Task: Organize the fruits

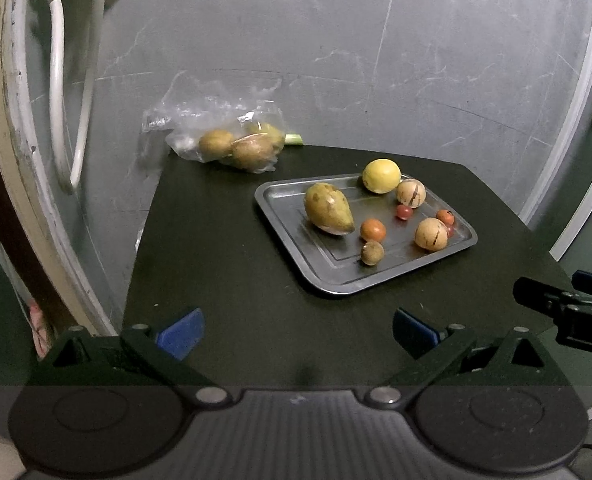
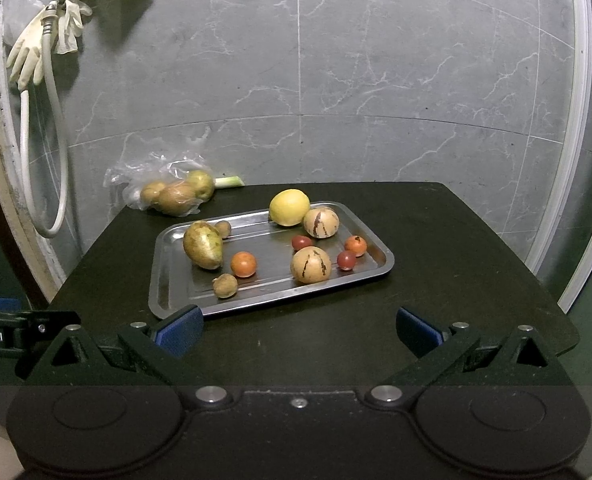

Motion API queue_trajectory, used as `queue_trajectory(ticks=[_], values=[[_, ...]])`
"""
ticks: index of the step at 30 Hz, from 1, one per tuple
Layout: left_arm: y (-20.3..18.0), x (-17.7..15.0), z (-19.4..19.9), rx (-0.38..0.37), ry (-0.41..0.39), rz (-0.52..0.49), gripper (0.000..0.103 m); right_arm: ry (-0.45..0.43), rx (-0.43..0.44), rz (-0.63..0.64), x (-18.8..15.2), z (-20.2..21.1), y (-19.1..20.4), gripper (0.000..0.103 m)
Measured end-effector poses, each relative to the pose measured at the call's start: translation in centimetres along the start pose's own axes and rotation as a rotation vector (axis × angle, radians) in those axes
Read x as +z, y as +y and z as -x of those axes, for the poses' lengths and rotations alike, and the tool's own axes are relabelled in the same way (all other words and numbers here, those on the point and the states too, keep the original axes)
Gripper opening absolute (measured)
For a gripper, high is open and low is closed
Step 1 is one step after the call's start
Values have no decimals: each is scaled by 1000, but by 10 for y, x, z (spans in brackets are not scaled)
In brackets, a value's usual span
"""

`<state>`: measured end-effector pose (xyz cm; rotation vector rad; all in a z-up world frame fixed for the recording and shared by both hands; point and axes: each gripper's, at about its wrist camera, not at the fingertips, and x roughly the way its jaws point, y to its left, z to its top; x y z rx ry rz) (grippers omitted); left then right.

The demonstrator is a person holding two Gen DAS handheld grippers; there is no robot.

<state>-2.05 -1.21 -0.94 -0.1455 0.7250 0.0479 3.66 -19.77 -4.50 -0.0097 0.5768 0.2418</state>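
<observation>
plastic bag (image 2: 164,192) at the table's far left blurs its brownish fruits. metal tray (image 2: 164,280) at table centre holds the loose fruits, one small brown fruit half hidden behind the pear (image 2: 202,245). left gripper (image 1: 298,330) and right gripper (image 2: 299,330) hover level near the front edge, fingers wide, empty.

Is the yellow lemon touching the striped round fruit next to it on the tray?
Cannot tell. In the right wrist view the lemon and the striped fruit overlap with no gap; the left wrist view shows none either, but overlap is not contact.

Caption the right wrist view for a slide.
Open right gripper faces a metal tray of assorted fruits on a dark table.
</observation>
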Motion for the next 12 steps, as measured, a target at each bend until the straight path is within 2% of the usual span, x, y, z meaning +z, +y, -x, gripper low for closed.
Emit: queue_trajectory(ticks=[12], values=[[1,1,-4,3,14,6,103,2,0,-2,-1,0,-3,102]])
